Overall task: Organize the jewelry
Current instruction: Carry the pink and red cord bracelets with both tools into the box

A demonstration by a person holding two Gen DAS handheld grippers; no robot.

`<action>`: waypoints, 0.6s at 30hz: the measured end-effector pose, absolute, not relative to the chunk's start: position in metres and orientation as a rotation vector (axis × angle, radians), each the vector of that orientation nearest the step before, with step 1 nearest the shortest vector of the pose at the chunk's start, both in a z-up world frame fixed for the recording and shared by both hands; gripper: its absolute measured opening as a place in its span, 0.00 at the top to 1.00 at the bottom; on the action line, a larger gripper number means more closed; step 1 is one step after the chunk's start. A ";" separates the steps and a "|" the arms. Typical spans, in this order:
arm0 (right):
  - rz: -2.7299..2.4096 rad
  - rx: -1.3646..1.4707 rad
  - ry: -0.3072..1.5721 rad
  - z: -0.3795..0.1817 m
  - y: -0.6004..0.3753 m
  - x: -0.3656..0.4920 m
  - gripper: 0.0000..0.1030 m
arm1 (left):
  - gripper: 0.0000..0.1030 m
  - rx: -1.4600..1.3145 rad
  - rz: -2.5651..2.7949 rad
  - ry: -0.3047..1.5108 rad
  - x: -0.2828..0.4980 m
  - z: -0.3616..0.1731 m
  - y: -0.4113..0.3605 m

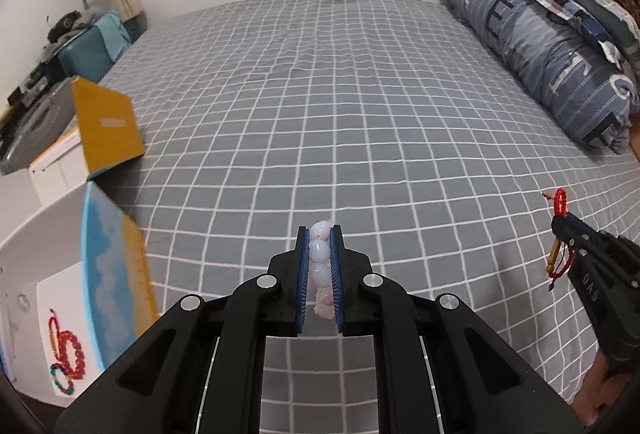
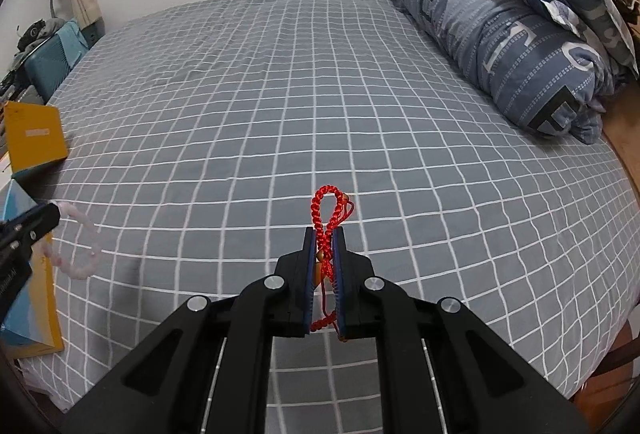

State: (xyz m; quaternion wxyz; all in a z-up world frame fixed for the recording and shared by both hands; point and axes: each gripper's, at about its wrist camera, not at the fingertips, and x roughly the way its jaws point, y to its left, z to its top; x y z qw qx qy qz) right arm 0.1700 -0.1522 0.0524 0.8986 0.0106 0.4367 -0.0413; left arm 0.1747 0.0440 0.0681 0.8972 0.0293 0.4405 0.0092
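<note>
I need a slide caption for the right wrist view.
Right gripper shut on a red braided bracelet above the checked bedsheet.

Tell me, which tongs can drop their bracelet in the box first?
Probably the left tongs. They grip the pale pink bead bracelet right beside the open white box. The right tongs, gripping the red braided bracelet, are farther away.

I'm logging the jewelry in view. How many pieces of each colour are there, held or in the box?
Pale pink bead bracelet, in the left gripper: 1
Red braided cord bracelet, in the right gripper: 1
Red bead bracelet, in the white box: 1
Multicolour bead bracelet, in the box: 1
Total: 4
</note>
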 end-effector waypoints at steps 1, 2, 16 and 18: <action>-0.077 0.022 0.902 0.055 -0.148 0.169 0.93 | 0.90 0.063 0.023 0.912 0.173 0.069 0.048; -0.068 0.018 0.896 0.059 -0.140 0.168 0.93 | 0.90 0.065 0.035 0.907 0.169 0.070 0.053; 0.107 -0.048 0.859 0.103 -0.005 0.150 0.93 | 0.90 -0.017 0.195 0.866 0.118 0.113 0.173; 0.133 -0.062 0.854 0.109 0.021 0.146 0.93 | 0.90 -0.028 0.218 0.862 0.111 0.119 0.194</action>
